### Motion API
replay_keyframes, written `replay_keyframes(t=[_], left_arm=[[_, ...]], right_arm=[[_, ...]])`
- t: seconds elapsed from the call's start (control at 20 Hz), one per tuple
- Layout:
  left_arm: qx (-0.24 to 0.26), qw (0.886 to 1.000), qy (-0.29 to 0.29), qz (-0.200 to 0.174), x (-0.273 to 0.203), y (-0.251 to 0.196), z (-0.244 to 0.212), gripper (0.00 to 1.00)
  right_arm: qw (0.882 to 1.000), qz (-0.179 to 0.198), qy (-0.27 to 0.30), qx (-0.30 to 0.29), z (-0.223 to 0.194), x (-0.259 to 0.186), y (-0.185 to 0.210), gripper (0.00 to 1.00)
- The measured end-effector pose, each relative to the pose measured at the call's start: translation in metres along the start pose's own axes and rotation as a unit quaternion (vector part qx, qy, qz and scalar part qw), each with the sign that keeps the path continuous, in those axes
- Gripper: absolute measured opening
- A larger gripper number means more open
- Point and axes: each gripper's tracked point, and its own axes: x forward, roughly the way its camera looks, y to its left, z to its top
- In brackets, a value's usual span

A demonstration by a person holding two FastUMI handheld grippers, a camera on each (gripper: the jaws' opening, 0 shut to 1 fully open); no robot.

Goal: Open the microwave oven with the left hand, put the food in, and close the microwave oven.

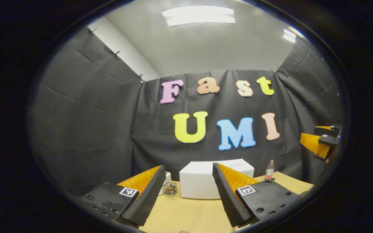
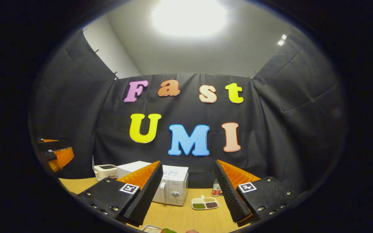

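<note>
Both claws were wide open and held nothing. From the left gripper view, the left gripper (image 1: 189, 194) hung above the wooden table (image 1: 186, 213), and the white microwave oven (image 1: 202, 183) sat just past its fingers with its door shut. A bottle (image 1: 269, 170) stood near it. From the right gripper view, the right gripper (image 2: 188, 194) pointed at a small food tray (image 2: 205, 203) beside the microwave oven (image 2: 173, 189). A toaster (image 2: 105, 171) sat farther left.

Prob. demo booth: cloth walls (image 1: 86, 106), microwave (image 2: 173, 187).
</note>
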Motion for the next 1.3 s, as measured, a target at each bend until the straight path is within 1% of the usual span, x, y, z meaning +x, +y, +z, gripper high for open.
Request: replay_keyframes(t=[0.3, 0.55, 0.75, 0.8, 0.85, 0.95, 1.05, 1.1, 1.15, 1.2, 1.25, 1.3], left_arm=[[-0.005, 1.0, 0.001, 0.002, 0.013, -0.033, -0.013, 0.98], [-0.002, 1.0, 0.009, -0.027, 0.052, -0.067, -0.029, 0.97], [-0.008, 0.998, 0.014, -0.061, 0.099, -0.093, -0.051, 0.97], [-0.006, 0.998, 0.013, -0.069, 0.111, -0.098, -0.057, 0.95], [-0.003, 0.997, 0.011, -0.077, 0.125, -0.103, -0.063, 0.97], [0.002, 0.996, 0.014, -0.094, 0.147, -0.115, -0.078, 0.97], [-0.001, 0.993, 0.022, -0.116, 0.171, -0.13, -0.095, 0.98], [0.0, 0.992, 0.027, -0.126, 0.182, -0.138, -0.104, 0.96], [0.002, 0.99, 0.035, -0.135, 0.193, -0.144, -0.116, 0.96], [0.002, 0.988, 0.043, -0.145, 0.201, -0.151, -0.127, 0.98], [0.001, 0.987, 0.05, -0.156, 0.21, -0.16, -0.138, 0.96], [-0.001, 0.985, 0.057, -0.166, 0.219, -0.169, -0.148, 0.96]], right_arm=[[1.0, 0.011, 0.011, 0.017, -0.011, -0.002, -0.018, 0.95], [0.999, -0.006, 0.025, 0.02, -0.023, 0.0, -0.036, 0.95], [0.998, -0.042, 0.034, 0.015, -0.028, 0.012, -0.052, 0.95], [0.998, -0.053, 0.031, 0.013, -0.026, 0.014, -0.056, 0.96], [0.997, -0.064, 0.029, 0.01, -0.025, 0.015, -0.06, 0.96], [0.996, -0.086, 0.034, 0.004, -0.03, 0.021, -0.066, 0.96], [0.993, -0.11, 0.041, 0.003, -0.033, 0.024, -0.073, 0.95], [0.992, -0.122, 0.043, 0.001, -0.033, 0.026, -0.076, 0.95], [0.99, -0.134, 0.045, -0.003, -0.035, 0.027, -0.079, 0.95], [0.988, -0.145, 0.048, -0.008, -0.036, 0.027, -0.083, 0.95], [0.986, -0.156, 0.052, -0.014, -0.039, 0.026, -0.086, 0.95], [0.984, -0.167, 0.058, -0.019, -0.041, 0.025, -0.089, 0.95]])
